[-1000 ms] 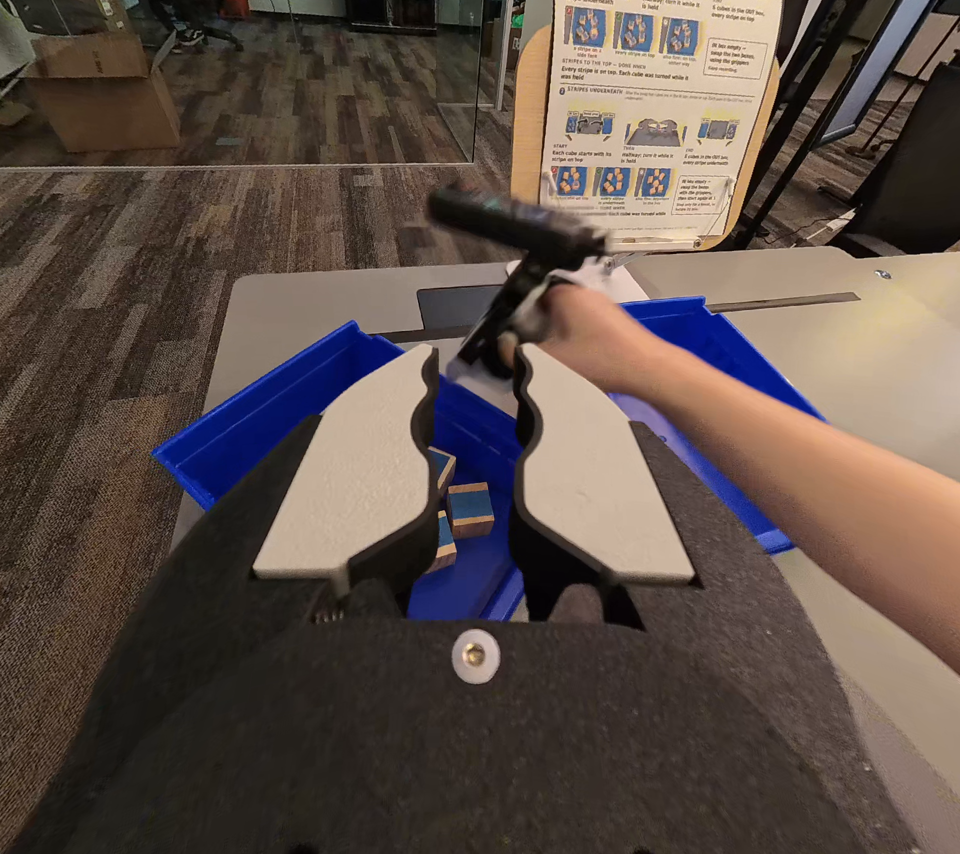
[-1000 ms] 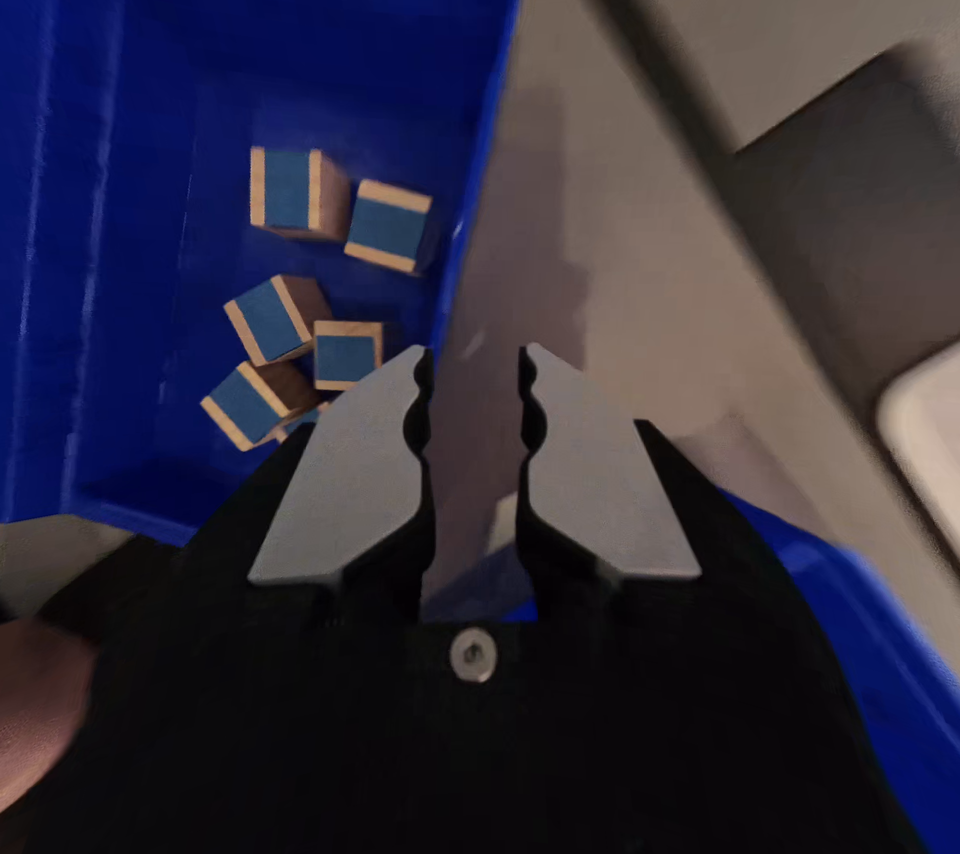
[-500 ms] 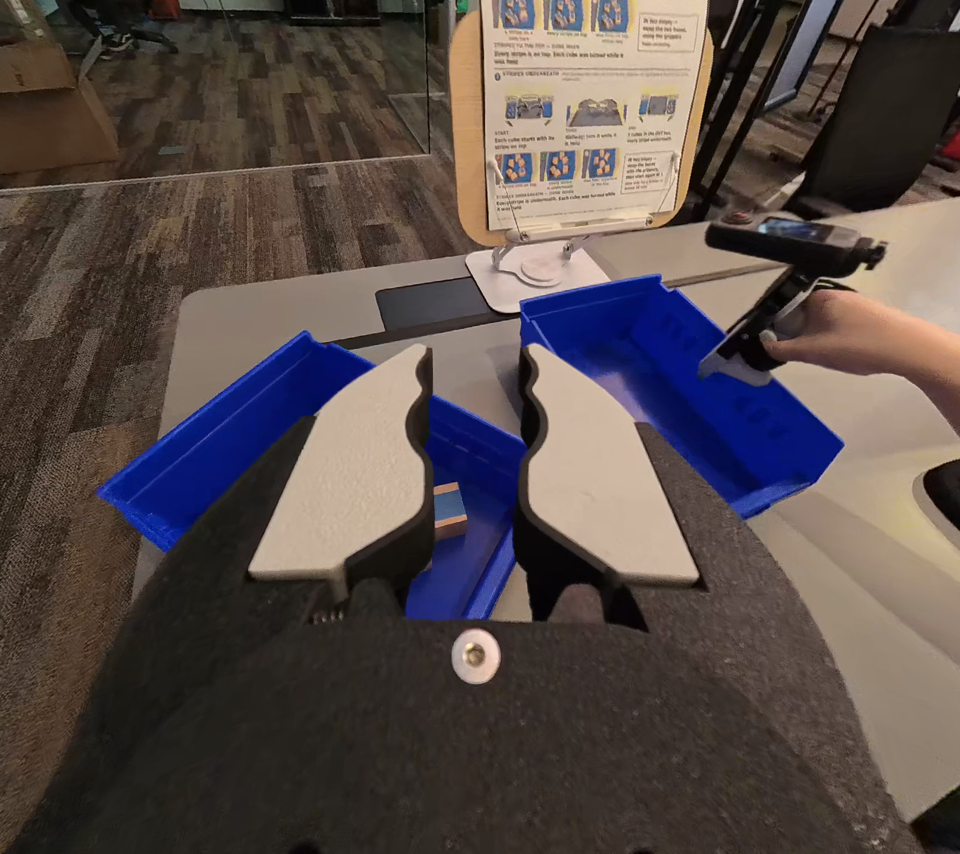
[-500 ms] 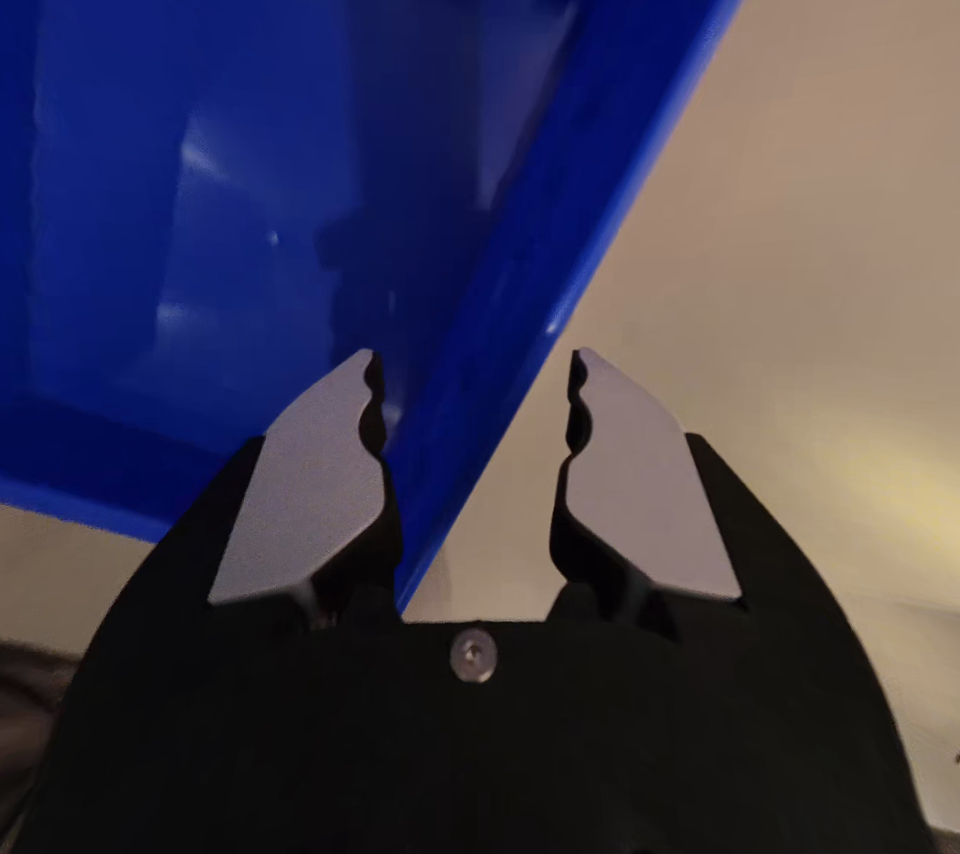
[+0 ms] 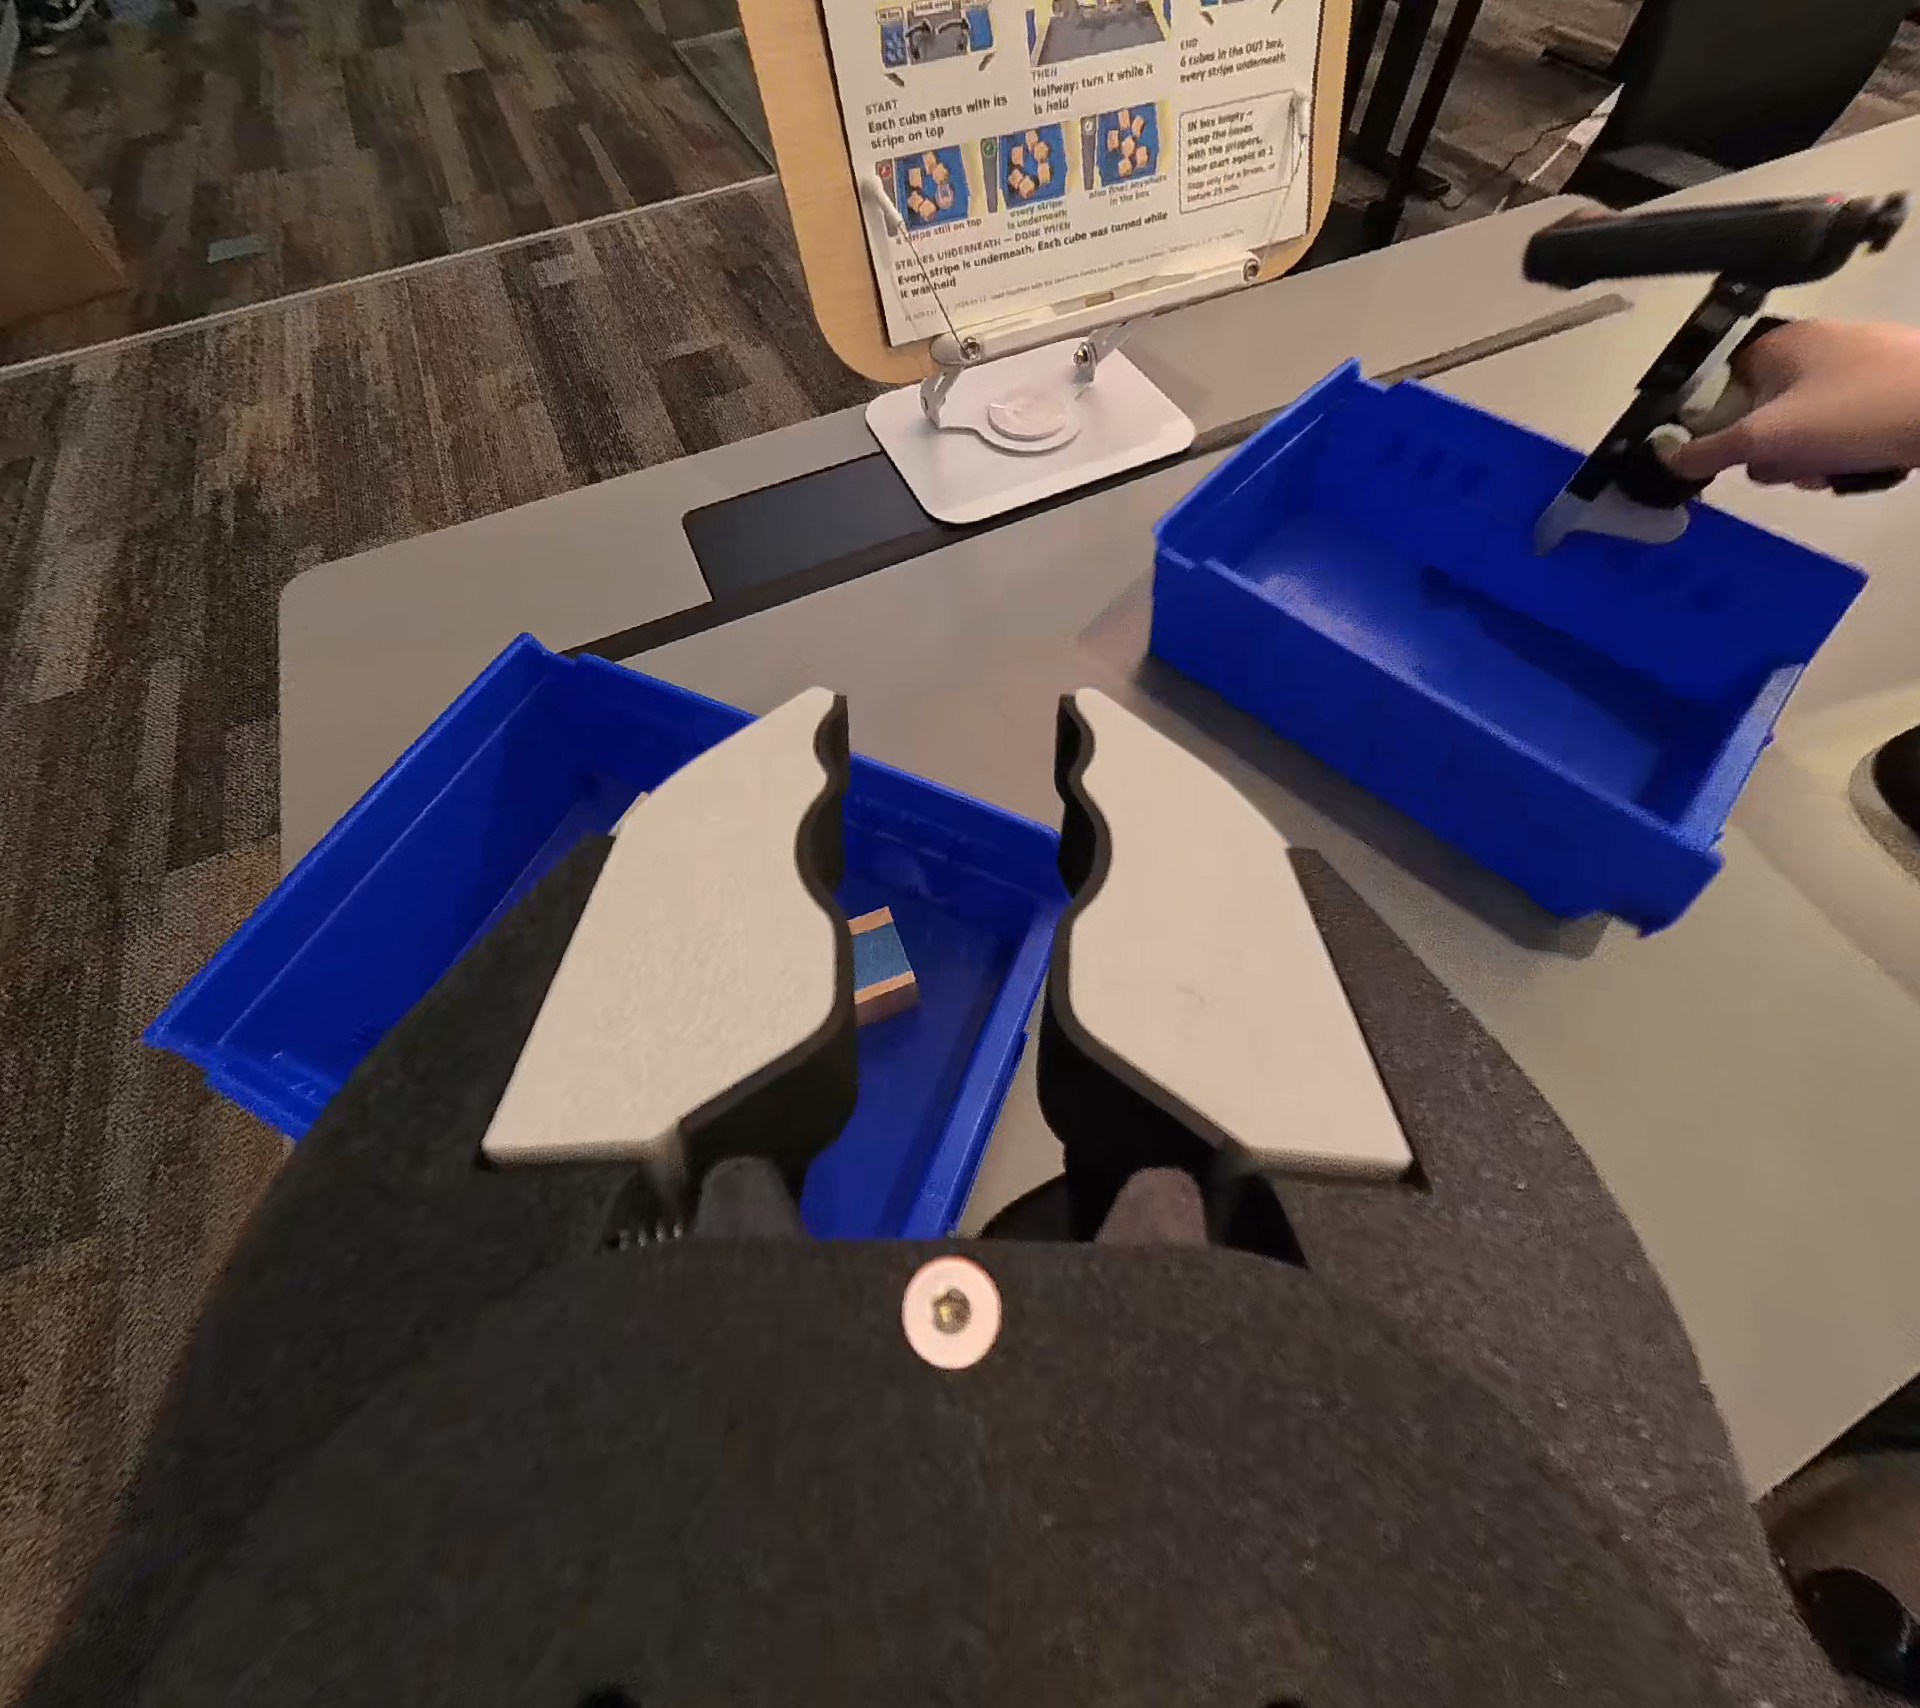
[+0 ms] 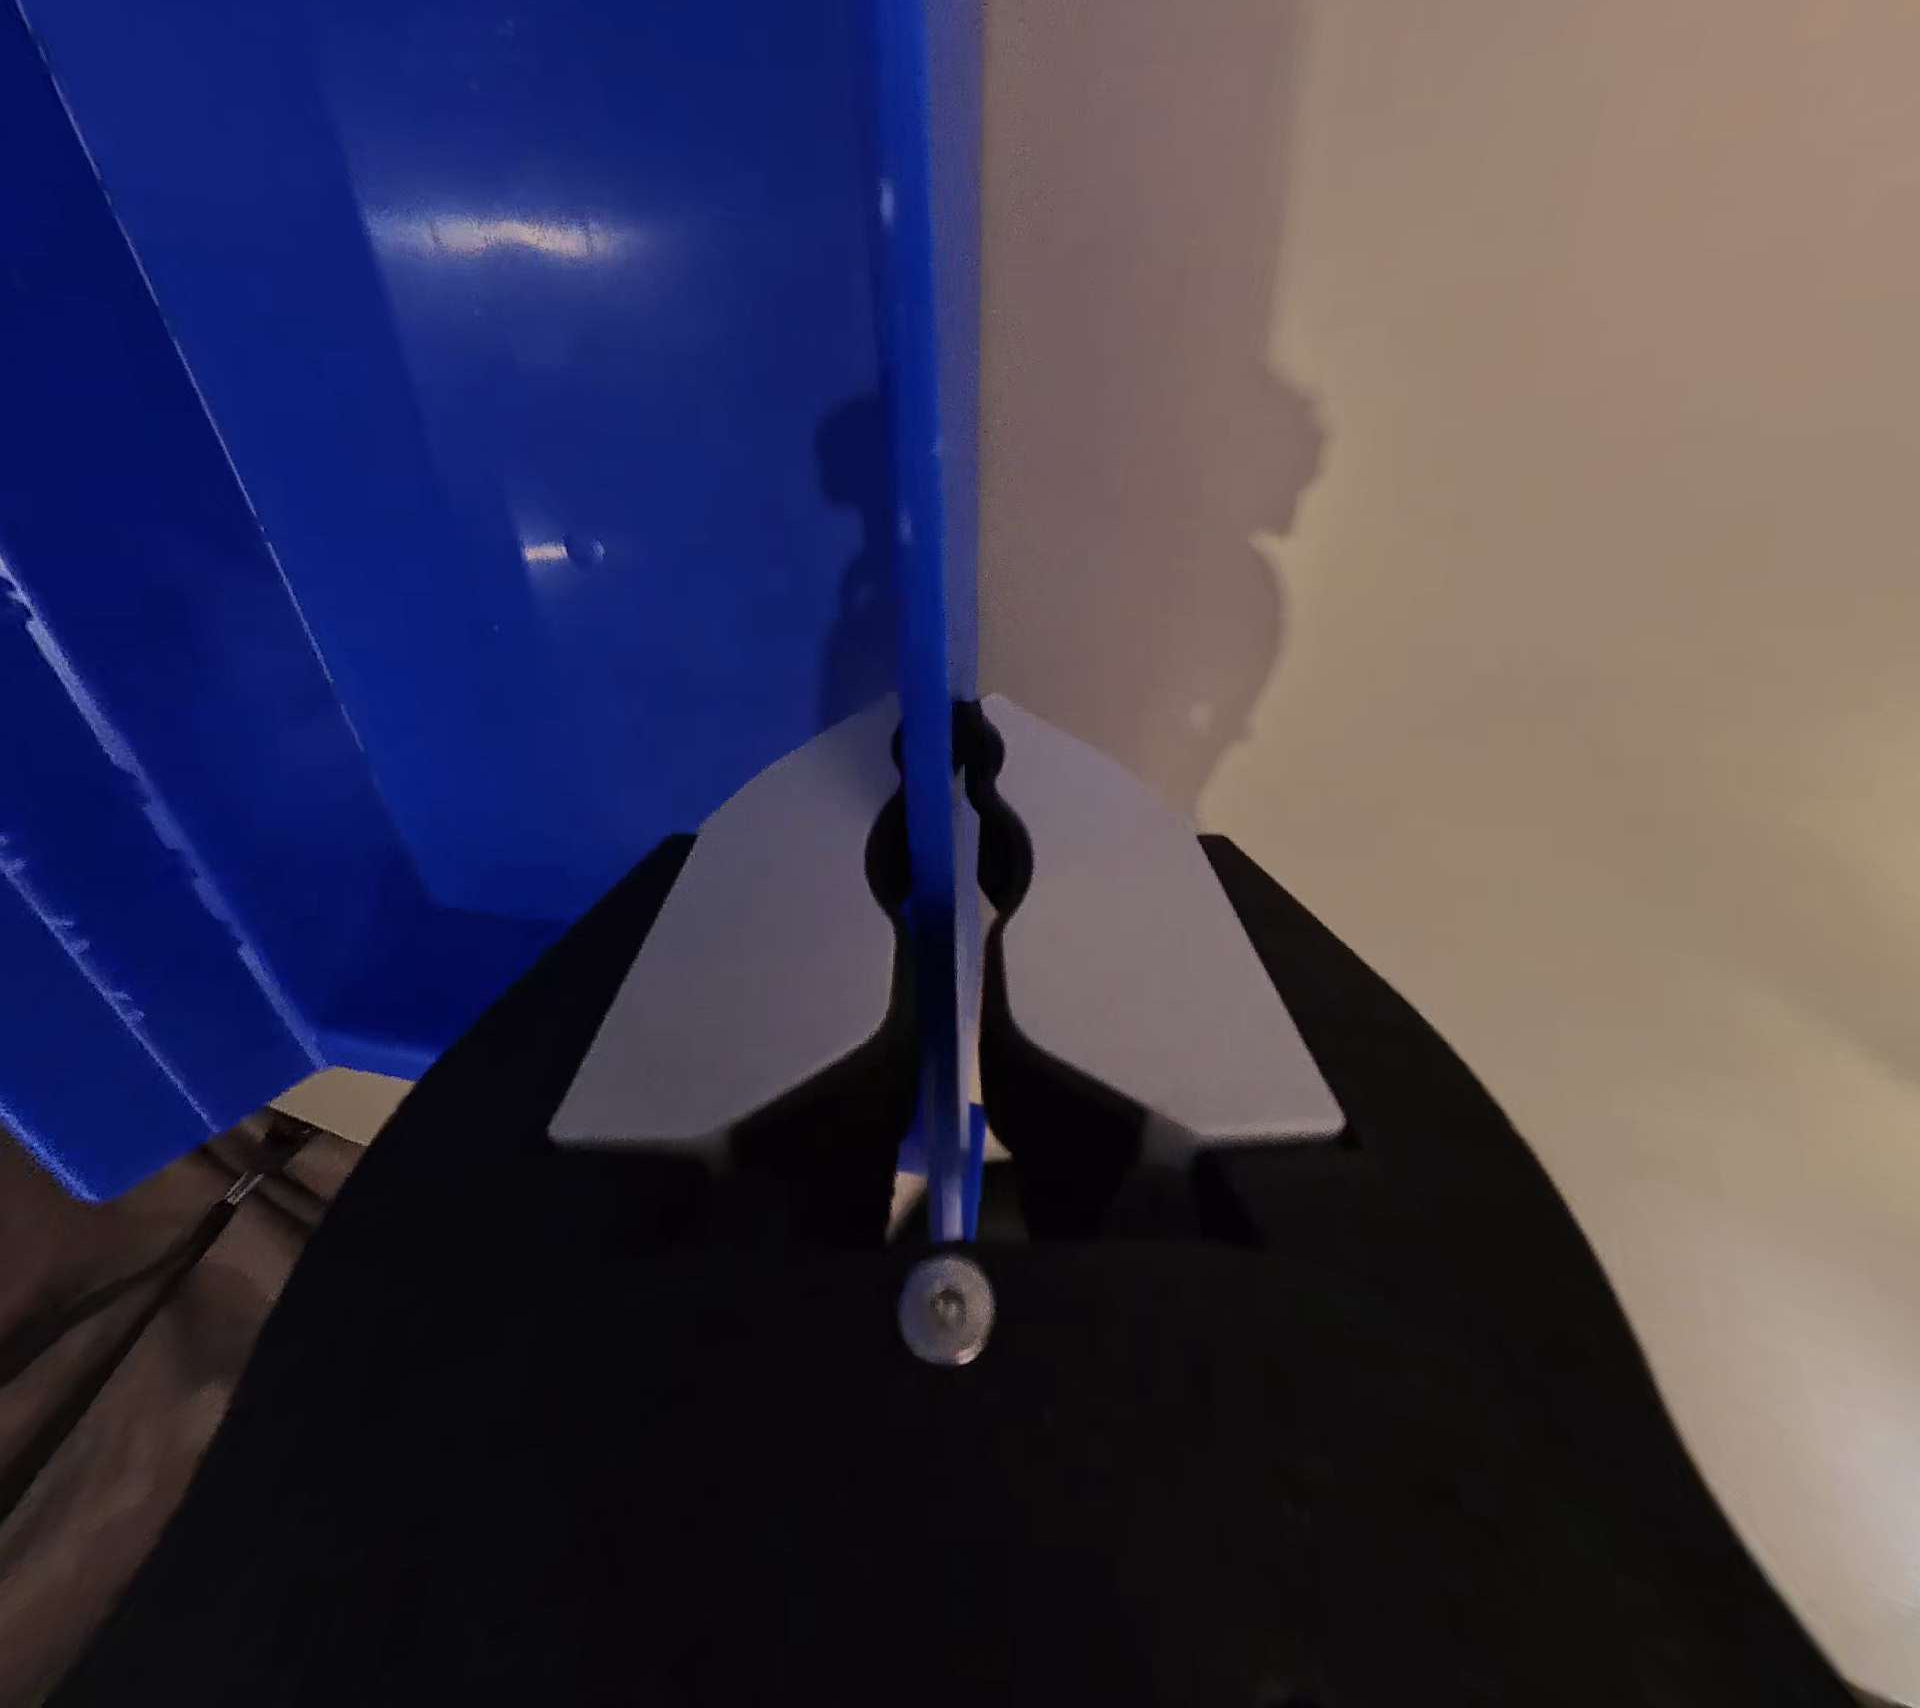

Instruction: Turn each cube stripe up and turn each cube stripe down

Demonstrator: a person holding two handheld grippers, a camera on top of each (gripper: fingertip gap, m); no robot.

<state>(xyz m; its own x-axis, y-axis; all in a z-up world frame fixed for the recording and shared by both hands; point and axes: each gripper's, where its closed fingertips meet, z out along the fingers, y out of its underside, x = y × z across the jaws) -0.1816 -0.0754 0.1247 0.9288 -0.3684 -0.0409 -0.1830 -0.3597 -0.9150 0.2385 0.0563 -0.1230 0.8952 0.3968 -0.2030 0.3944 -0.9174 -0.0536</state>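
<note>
A wooden cube with a blue stripe on top (image 5: 881,967) lies in the left blue bin (image 5: 416,817); my fingers hide the rest of that bin's floor. My left gripper (image 5: 945,723) is open and empty, held above the bin's right part. The right blue bin (image 5: 1455,723) holds no cubes that I can see. My right gripper (image 5: 1605,520) is shut on that bin's far side wall, held by a hand. In the right wrist view my right gripper (image 6: 940,713) pinches the thin blue wall (image 6: 920,308) edge-on, with the bin's inside (image 6: 520,411) to the left.
An instruction board on a white stand (image 5: 1039,432) is at the back of the grey table (image 5: 1558,1139). A dark inset panel (image 5: 800,515) lies beside the stand. The table edge and wood-pattern floor (image 5: 156,723) are to the left. Bare tabletop (image 6: 1558,515) shows to the right of the pinched wall.
My right gripper left the cube bin, moved right to the empty bin's wall, opened and then shut on it. That bin now sits farther right, apart from the left bin.
</note>
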